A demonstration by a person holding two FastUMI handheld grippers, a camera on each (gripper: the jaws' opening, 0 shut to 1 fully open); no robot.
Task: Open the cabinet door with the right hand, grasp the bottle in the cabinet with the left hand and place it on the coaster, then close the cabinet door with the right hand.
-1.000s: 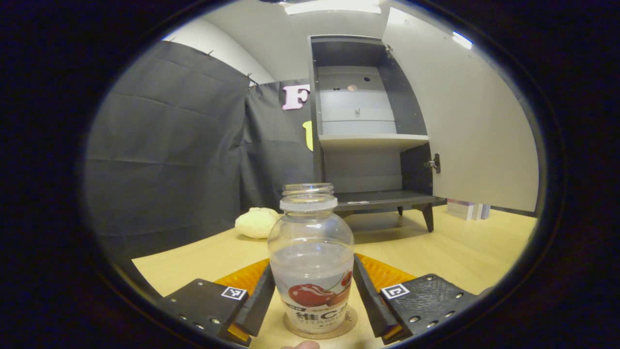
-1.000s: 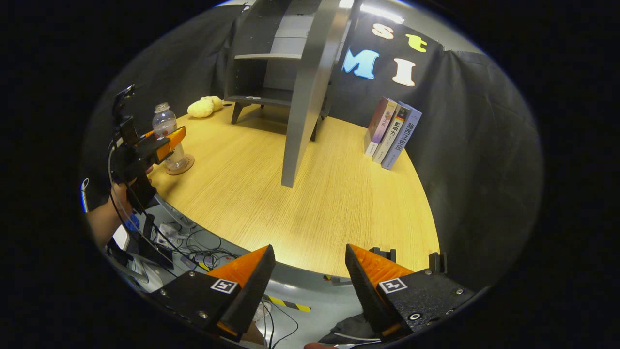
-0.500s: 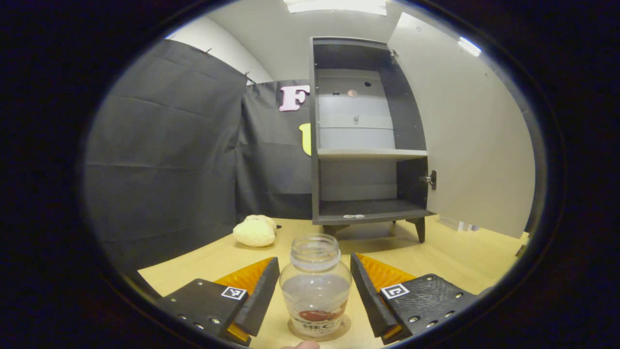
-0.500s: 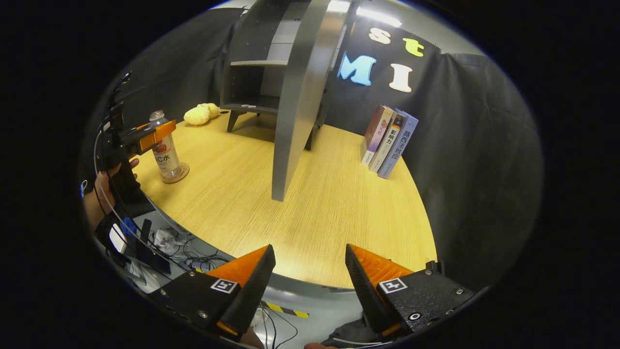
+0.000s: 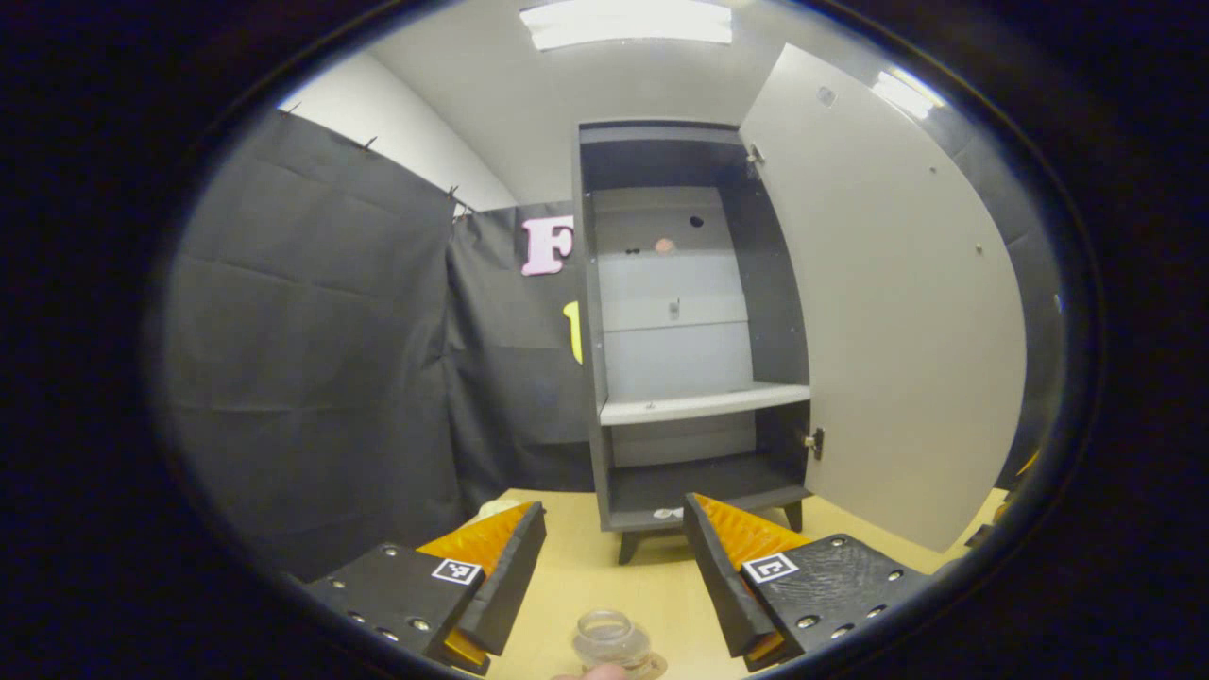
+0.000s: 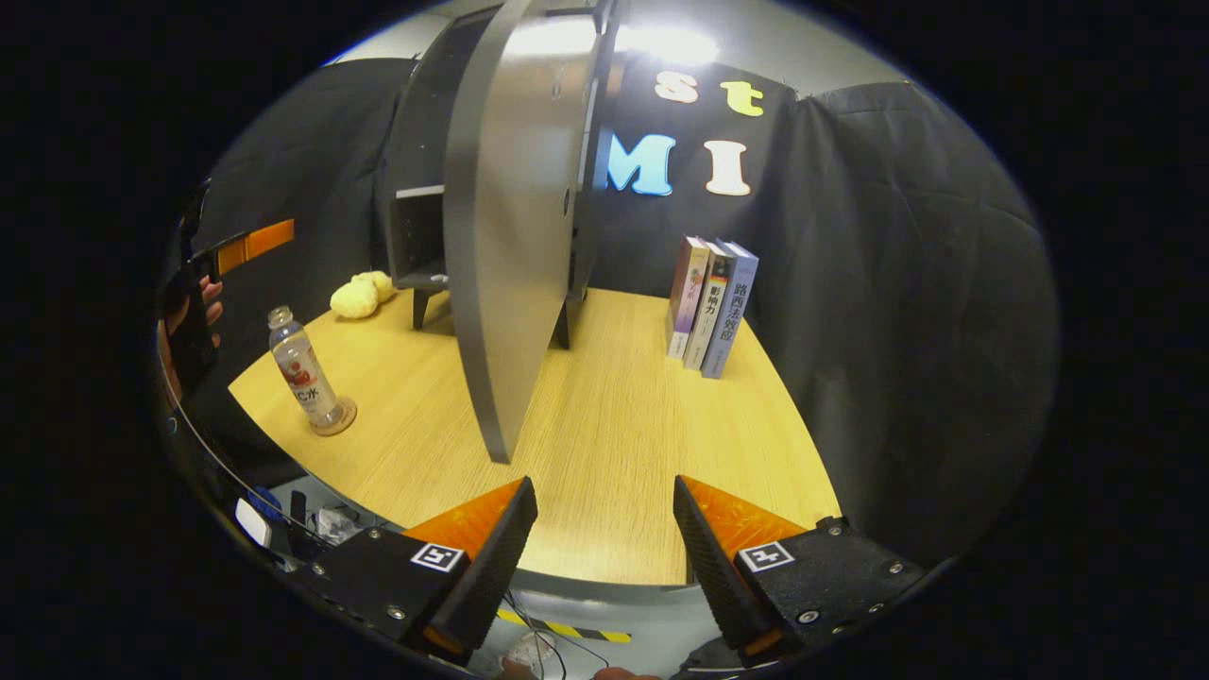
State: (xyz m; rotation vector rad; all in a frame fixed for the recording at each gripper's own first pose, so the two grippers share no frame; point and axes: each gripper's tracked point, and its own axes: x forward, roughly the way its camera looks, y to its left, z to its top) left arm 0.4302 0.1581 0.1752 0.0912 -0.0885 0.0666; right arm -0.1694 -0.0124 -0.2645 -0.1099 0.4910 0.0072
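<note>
R tongs [image 6: 604, 552] spread, nothing between them, hovering at the near edge of the surface [image 6: 623, 434]. L tongs [image 5: 614, 576] also spread and empty, raised above the bottle [image 5: 612, 644], whose open neck shows just below them. In the right gripper view the bottle [image 6: 304, 373] stands upright on the coaster [image 6: 332, 420] near the surface's left edge, w/ the L tongs [image 6: 247, 244] up above it in a hand [image 6: 189, 316], apart from it. Mid-surface, the cabinet door [image 6: 505, 236] stands swung wide open. Books [image 6: 708, 307] stand upright to the right, by the wall. Far left, a pale lumpy object [image 6: 361, 295] lies beside the cabinet [image 5: 685, 359]; its shelves look bare.
</note>
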